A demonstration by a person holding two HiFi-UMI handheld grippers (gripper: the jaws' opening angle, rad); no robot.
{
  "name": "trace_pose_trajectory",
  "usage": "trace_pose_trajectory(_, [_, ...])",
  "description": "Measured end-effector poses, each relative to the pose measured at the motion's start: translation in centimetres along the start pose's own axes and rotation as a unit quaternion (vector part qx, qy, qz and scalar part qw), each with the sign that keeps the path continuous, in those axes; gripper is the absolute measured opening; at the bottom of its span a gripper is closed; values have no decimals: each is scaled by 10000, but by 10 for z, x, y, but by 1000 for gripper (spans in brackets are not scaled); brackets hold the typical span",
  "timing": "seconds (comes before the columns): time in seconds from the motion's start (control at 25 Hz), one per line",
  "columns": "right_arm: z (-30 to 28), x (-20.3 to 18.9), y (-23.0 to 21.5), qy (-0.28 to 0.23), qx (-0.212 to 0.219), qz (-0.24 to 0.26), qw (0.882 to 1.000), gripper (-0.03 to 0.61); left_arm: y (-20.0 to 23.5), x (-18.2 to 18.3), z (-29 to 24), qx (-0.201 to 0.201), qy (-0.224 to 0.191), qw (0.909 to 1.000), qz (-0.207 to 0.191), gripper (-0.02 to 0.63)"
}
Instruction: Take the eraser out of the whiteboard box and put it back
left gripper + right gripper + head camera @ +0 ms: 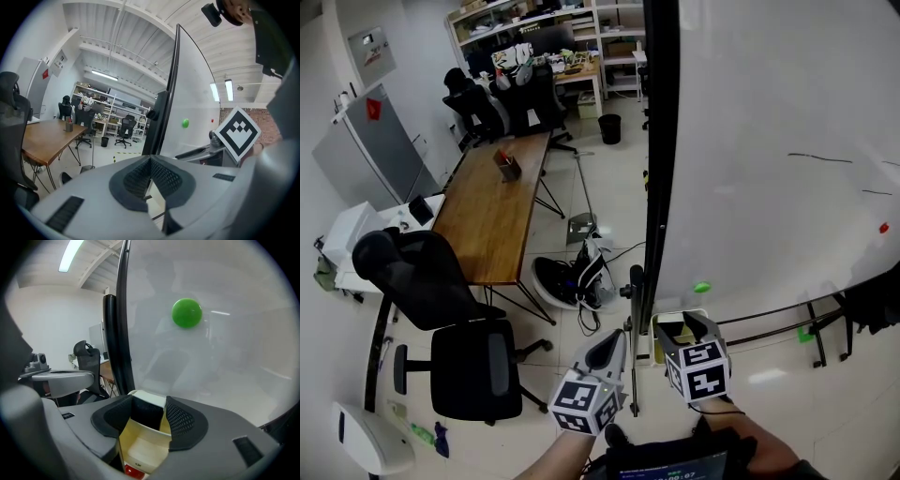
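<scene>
Head view: two tools (pixel 609 349) (pixel 697 328), one whiteboard box (pixel 660 341).

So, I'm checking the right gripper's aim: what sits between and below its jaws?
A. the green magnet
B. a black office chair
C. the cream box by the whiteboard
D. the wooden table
C: the right gripper view shows the cream box right under the spread jaws of the right gripper, beside the whiteboard.

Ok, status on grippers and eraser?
Left gripper shut, empty. Right gripper open, fingers over the whiteboard box. Dark block inside, likely eraser. Nothing blocking.
</scene>
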State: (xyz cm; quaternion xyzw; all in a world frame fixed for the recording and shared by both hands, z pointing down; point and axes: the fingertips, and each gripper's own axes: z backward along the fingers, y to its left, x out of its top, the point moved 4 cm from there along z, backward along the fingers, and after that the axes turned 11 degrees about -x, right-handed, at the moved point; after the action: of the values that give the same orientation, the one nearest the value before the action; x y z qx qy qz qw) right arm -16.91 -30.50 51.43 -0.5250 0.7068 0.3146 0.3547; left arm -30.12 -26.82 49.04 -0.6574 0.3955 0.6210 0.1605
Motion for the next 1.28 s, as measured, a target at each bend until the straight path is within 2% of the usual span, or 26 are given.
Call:
trace_pose_trajectory(0.16, [9, 4, -6, -220, 104, -297, 9993, 255, -3, 6, 5, -32, -33, 10000, -18, 25])
trace_pose_trajectory(0.36, [48, 24, -20, -851, 187, -578, 9945, 253, -15, 24, 15, 14, -161, 9996, -250, 25])
trace_pose_trajectory(0.52, [88, 43, -42, -1451, 174, -703, 9868, 252, -39, 40, 11, -94, -282, 9990, -340, 25])
trace_pose_trajectory(0.76, [159, 61, -77, -2067, 321, -913, 9736, 242, -83, 68, 19, -157, -640, 9965, -512, 25])
trace_pose_trajectory(0.96, [198, 75, -90, -2377, 445, -887, 9662, 239, -115, 91, 27, -193, -945, 9930, -688, 25])
trace_pose_trajectory(1.28, [253, 97, -93, -2756, 725, -850, 9548, 239, -159, 124, 52, -278, -1164, 9876, -1020, 25])
